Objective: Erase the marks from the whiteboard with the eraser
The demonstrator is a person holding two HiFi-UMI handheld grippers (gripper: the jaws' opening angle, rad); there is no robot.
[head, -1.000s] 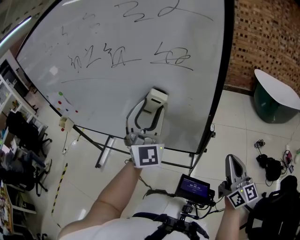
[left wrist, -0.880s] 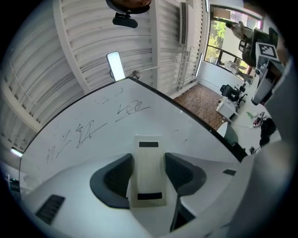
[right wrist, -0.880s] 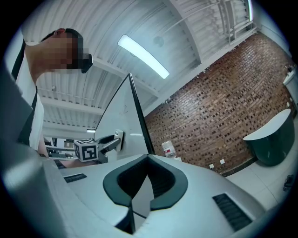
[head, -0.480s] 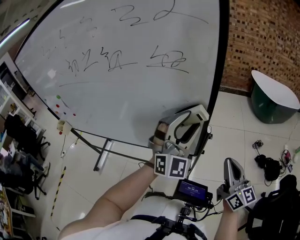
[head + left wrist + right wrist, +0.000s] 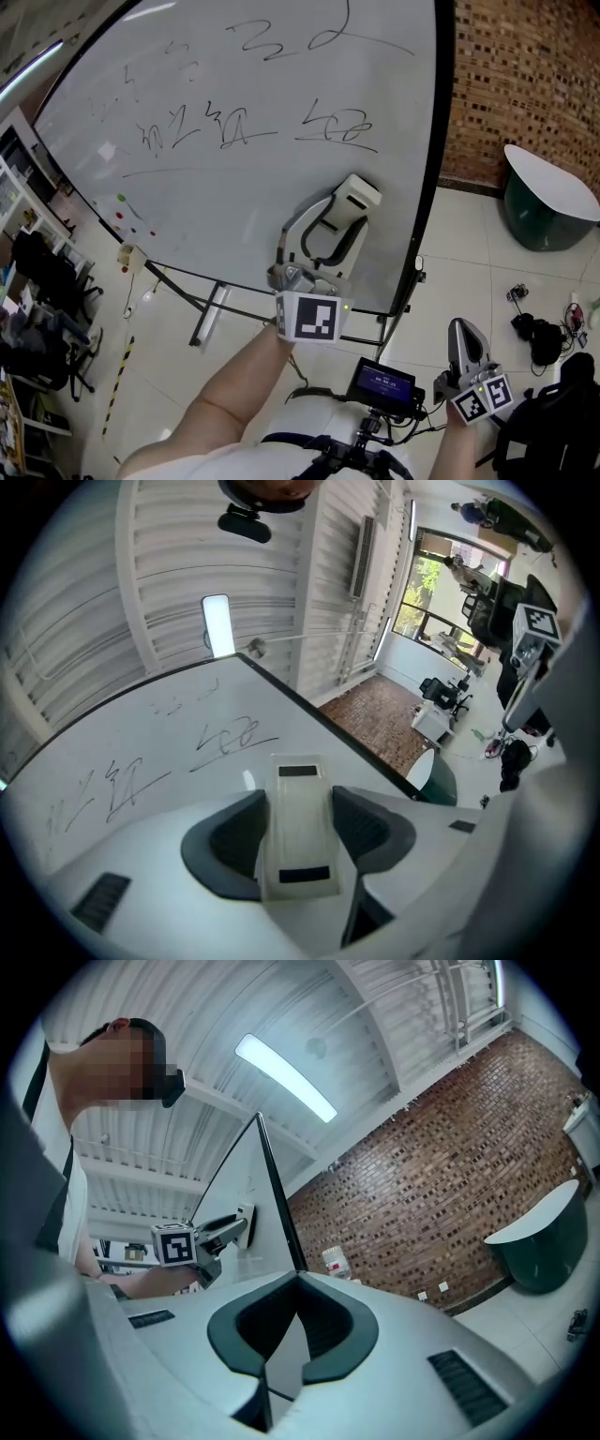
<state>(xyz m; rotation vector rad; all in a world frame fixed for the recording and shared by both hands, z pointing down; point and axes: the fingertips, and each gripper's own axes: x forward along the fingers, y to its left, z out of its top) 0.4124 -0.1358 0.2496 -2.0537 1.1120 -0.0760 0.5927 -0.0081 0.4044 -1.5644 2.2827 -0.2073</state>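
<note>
The whiteboard leans across the head view with black scribbles in its upper half. My left gripper is shut on a white eraser, which presses flat on the bare lower right of the board, below the marks. In the left gripper view the eraser stands between both jaws, with the scribbles ahead. My right gripper hangs low at the right, away from the board, shut and holding nothing. In the right gripper view its tips meet.
A brick wall stands right of the board's black edge. A green and white tub and cables are on the tiled floor. The board's stand lies below; chairs crowd the left.
The left gripper swept the eraser right and down to the board's right edge, then back left and up. The scribbles look unchanged. The right gripper stayed put.
</note>
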